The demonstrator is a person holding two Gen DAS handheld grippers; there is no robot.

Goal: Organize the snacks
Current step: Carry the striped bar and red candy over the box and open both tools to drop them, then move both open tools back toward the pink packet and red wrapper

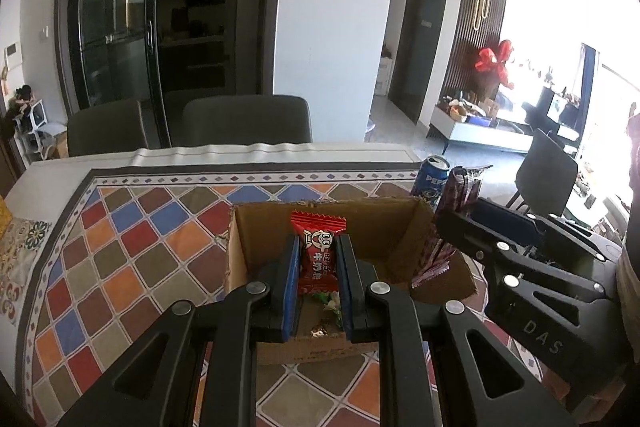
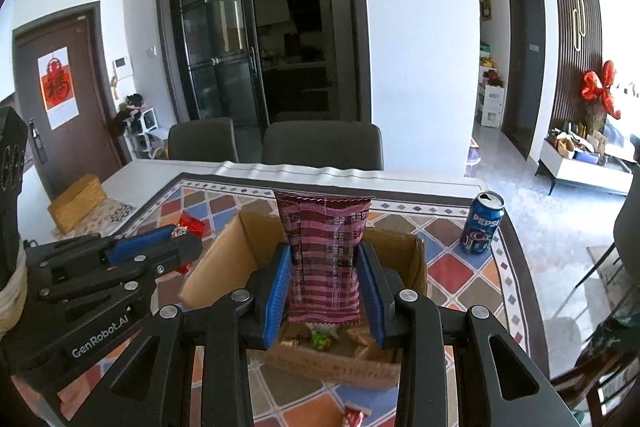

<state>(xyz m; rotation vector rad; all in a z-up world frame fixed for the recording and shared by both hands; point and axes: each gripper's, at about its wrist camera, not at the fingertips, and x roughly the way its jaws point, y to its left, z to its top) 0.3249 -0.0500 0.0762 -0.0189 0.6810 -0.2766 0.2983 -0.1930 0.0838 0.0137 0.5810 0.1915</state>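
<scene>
Two wrist fisheyes, close above the cardboard box (image 1: 256,247), facing the chairs.
Each looks forward and down along its own hand-held gripper. The left view sits left of the box, the right view right of it. Both share the box, the Pepsi can (image 2: 482,223) and the tabletop (image 1: 132,227).

I see a matt, rough cardboard box (image 1: 256,231), glossy crinkled foil wrappers on the red candy (image 1: 318,251) and striped bar (image 2: 326,259), and a shiny metal can (image 2: 482,223).

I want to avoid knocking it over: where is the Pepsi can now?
The Pepsi can stands upright on the patterned tablecloth, right of the cardboard box, near the table's far right edge.
</scene>
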